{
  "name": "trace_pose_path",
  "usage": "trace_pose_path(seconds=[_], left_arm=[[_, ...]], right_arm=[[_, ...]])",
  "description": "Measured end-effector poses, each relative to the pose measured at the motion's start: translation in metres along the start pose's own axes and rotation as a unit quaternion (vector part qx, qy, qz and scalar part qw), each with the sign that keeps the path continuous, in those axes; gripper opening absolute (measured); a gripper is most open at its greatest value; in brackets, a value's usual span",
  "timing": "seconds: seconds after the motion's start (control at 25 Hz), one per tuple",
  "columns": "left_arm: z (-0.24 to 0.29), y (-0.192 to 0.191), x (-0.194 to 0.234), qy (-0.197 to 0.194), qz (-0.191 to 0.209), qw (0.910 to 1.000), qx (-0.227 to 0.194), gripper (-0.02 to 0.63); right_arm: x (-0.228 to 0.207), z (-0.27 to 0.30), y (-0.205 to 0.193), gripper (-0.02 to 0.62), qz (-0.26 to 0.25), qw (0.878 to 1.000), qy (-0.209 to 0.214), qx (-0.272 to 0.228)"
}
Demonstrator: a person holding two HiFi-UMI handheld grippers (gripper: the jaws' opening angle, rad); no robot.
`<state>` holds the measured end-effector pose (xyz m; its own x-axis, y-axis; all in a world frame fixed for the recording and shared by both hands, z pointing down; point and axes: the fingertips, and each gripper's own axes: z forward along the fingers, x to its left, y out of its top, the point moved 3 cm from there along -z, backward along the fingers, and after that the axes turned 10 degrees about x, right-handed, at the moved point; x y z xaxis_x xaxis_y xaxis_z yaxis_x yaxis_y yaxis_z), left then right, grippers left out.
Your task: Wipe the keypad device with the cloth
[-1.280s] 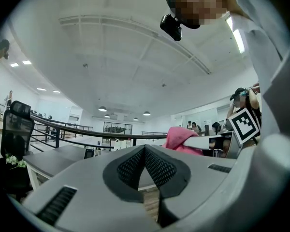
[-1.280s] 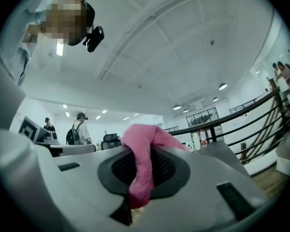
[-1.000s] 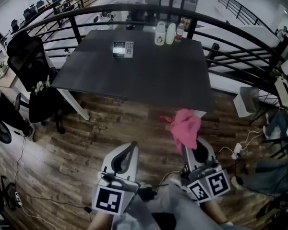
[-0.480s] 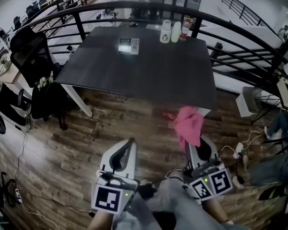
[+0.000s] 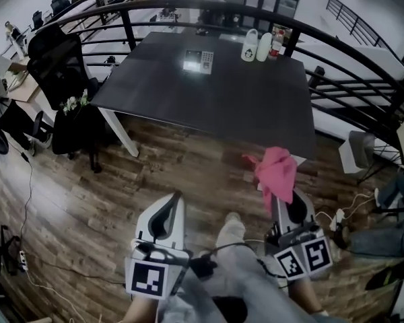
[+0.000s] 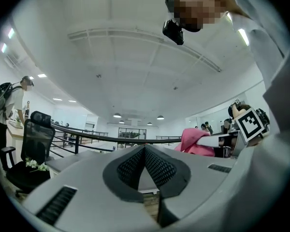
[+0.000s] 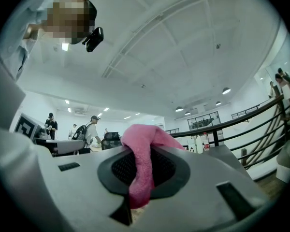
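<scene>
Down low and nearest: left gripper (image 5: pixel 175 197) shut pad to pad on nothing, just floor showing past the tips. Beside it, right gripper (image 5: pixel 281 204) clamped tight on a fold of the pink terry cloth (image 5: pixel 277 172), with the bulk flopped forward over the tips and a strip trailing down between the pads. Both held out over the brown wood-plank floor (image 5: pixel 87 194), with a knee now swung forward between them.

Compared with a second ago: stepped and turned a little, so that the dark rectangular table (image 5: pixel 242 106) sits further right in the head view and its near edge lies closer to the cloth. No change in either grip.

Further out, well apart from both grippers: the small grey keypad device with a pale screen (image 5: pixel 198 60), lying flat near the table's far edge. Beyond it, at the back right corner, two white plastic bottles (image 5: pixel 256 46) and a red-labelled one (image 5: pixel 277 42), then the curved black metal railing (image 5: pixel 188 5).

Judged from that: approach under way, wiping not yet begun, with a reach across most of the tabletop to come.
</scene>
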<state>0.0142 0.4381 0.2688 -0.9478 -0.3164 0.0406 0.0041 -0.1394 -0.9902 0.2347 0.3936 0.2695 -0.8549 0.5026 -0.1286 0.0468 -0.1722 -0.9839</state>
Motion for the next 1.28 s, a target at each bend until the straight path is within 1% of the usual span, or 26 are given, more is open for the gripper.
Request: trace_pose_path(seconds=[0.24, 0.48, 0.92, 1.28], left_arm=[[0.008, -0.001, 0.017, 0.028, -0.003, 0.9996, -0.003, 0.012], [0.035, 0.001, 0.037, 0.056, 0.003, 0.9984, 0.004, 0.012], [0.132, 0.022, 0.083, 0.095, -0.004, 0.9954, 0.005, 0.012], [0.211, 0.043, 0.111, 0.113, -0.003, 0.9936, -0.003, 0.012]], right_arm=[[0.001, 0.027, 0.000, 0.038, -0.012, 1.000, 0.023, 0.006], [-0.010, 0.078, 0.000, 0.038, -0.009, 0.998, 0.055, 0.012], [-0.048, 0.201, 0.023, 0.038, -0.018, 0.993, 0.111, 0.020], [-0.089, 0.282, 0.040, 0.038, -0.024, 0.991, 0.131, 0.018]])
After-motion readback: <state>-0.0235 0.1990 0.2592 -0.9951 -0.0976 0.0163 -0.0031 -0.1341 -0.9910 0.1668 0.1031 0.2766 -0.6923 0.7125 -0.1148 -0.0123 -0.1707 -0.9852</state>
